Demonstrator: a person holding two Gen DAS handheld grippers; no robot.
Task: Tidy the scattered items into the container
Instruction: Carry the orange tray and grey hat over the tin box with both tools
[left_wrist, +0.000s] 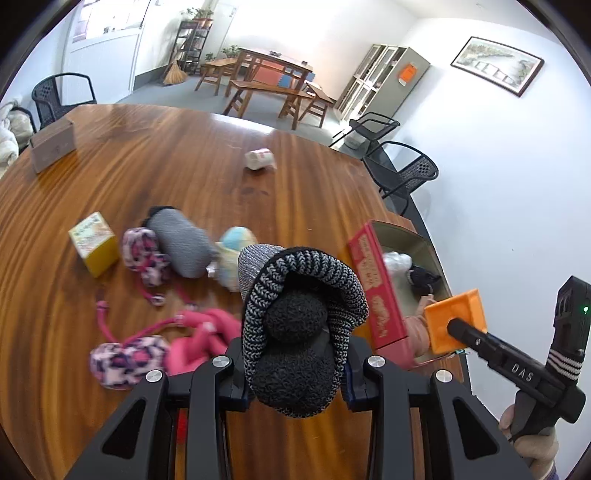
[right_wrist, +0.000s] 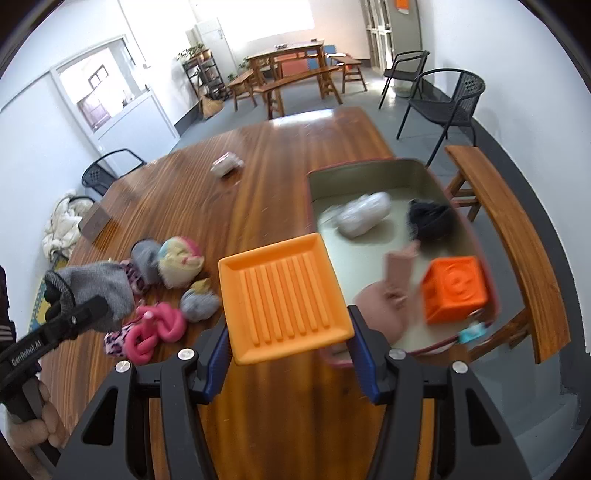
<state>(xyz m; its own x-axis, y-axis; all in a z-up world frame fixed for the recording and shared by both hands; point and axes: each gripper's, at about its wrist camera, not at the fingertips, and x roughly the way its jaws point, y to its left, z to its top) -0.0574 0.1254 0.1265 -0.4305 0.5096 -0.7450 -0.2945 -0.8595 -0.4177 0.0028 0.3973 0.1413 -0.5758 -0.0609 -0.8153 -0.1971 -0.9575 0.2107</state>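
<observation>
Right tongs (right_wrist: 288, 354) are clamping the orange tray (right_wrist: 282, 295) beside the container (right_wrist: 458, 221); left tongs (left_wrist: 295, 369) are clamping a knit sock (left_wrist: 299, 317). Risk: tray's thin-edge grip slipping, dropping onto the bench (right_wrist: 266, 177).

A grey knitted hat (left_wrist: 295, 325) and a ribbed orange tray (right_wrist: 282, 297) hang in the jaws. The red-rimmed container (right_wrist: 402, 166) at right holds an orange cube (right_wrist: 456, 291).

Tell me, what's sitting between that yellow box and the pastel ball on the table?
In the left wrist view, a pink patterned pouch and a grey knitted roll lie between the yellow box and the pastel ball.
</observation>
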